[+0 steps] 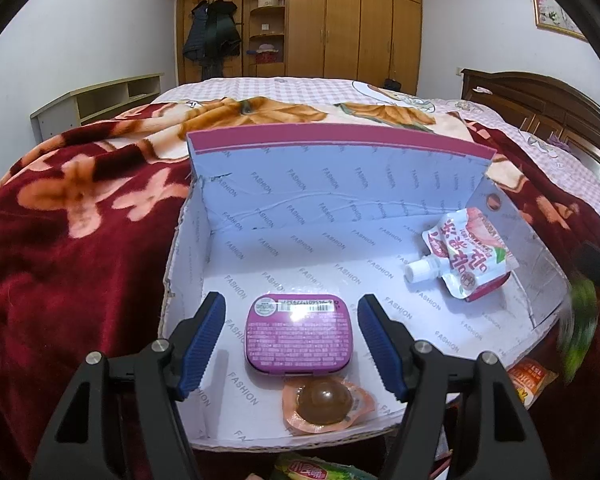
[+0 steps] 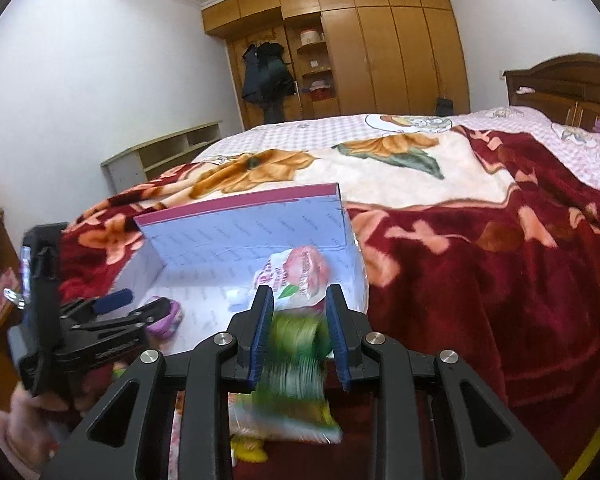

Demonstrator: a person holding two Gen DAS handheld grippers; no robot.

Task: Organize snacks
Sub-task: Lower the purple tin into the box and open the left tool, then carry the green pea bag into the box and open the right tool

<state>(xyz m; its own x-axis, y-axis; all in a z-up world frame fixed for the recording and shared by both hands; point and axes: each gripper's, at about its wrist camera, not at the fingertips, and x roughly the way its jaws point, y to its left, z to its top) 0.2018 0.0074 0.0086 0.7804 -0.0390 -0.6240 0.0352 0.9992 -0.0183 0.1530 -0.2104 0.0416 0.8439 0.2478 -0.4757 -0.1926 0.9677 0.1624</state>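
1. The right gripper [image 2: 300, 336] pinches a blurred green-and-white plastic snack packet [image 2: 298, 364] just in front of the near rim of the white open cardboard box [image 1: 300, 216], which sits on the red floral blanket [image 1: 80, 248].
2. The left gripper [image 1: 292, 336] is spread wide, its jaws on either side of the purple rectangular tin [image 1: 299, 332] in the box but clear of it.
3. Already in the box: a round brown jelly cup [image 1: 325, 402] and a pink-and-white spouted drink pouch [image 1: 466, 258].
4. Risk: the packet hangs low, so it may catch the near rim and slip out.
5. Risk: on the soft blanket a knock could tilt the box.
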